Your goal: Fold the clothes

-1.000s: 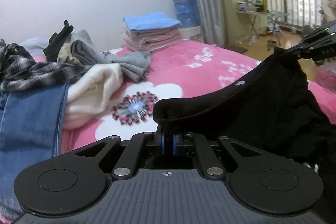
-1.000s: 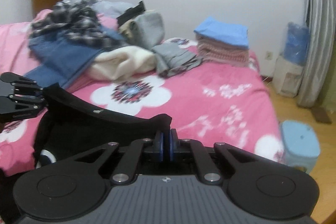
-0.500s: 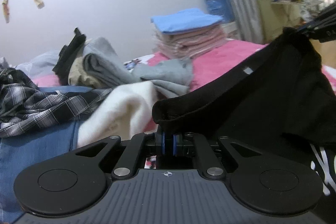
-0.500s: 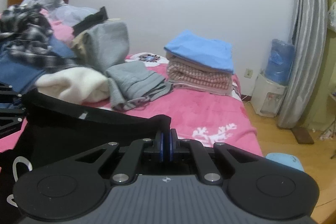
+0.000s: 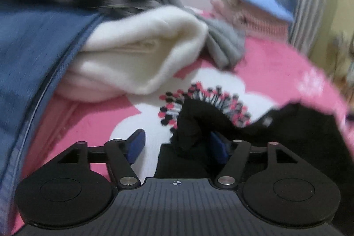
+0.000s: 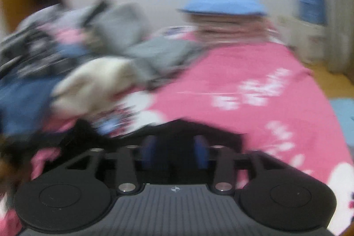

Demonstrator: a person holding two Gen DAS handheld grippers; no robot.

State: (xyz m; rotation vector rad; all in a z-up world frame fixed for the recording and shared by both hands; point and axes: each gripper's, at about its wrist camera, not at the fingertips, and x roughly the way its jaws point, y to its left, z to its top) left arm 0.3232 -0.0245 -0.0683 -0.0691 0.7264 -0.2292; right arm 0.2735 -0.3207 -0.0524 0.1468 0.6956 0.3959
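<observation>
— Left wrist view first: the left gripper [image 5: 178,145] has its jaws opening, blue pads [image 5: 136,144] spread apart. A bunched fold of the black garment [image 5: 192,125] stands between them, leaning against the right pad without being pinched.

— And the rest of that garment?

— It spreads to the right over the pink bedspread [image 5: 276,68], covering part of a white flower print. Beyond it lie a cream fleece [image 5: 141,54], blue jeans [image 5: 33,52] on the left, a grey garment [image 5: 223,45], then a folded stack [image 5: 254,6] topped in blue by the wall.

— Right wrist view?

— Blurred (heavily). The right gripper [image 6: 174,152] is opening too, pads parted, with black cloth [image 6: 183,127] between and just ahead of them; I cannot tell whether it touches a pad. Farther off, the same clothes pile [image 6: 99,63] and folded stack [image 6: 225,12].
</observation>
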